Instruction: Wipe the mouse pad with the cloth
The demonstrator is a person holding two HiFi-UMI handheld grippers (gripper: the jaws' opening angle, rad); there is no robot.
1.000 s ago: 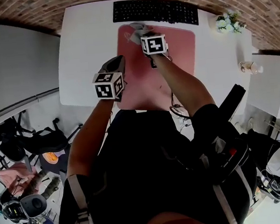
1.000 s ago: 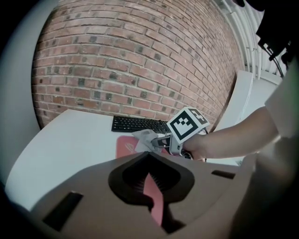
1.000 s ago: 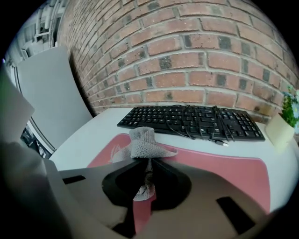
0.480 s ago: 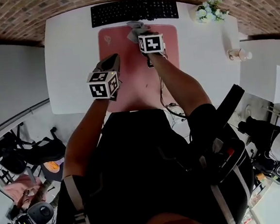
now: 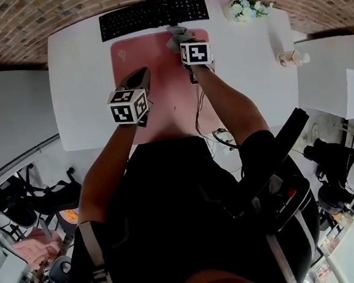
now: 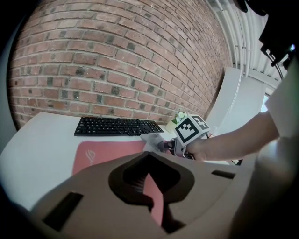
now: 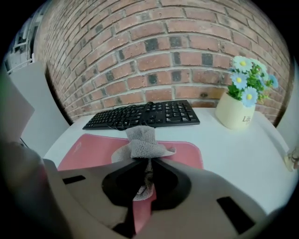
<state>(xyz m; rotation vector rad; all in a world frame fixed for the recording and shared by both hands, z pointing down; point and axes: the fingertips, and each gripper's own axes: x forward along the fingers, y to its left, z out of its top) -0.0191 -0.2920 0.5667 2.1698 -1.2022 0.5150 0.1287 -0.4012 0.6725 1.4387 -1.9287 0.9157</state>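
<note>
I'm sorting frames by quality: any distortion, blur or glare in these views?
Head view: heavy fisheye, the table edges bow, no harsh glare. Left gripper view: brick wall curves, corners black. Right gripper view: cloth and keyboard sharp, the nearest foreground soft.

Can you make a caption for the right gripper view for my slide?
The right gripper pinches a grey cloth over the pink mouse pad, keyboard behind.

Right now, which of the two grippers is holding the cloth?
The right gripper: its jaws pinch the grey cloth over the pink mouse pad. The left gripper has nothing between its jaws.
</note>
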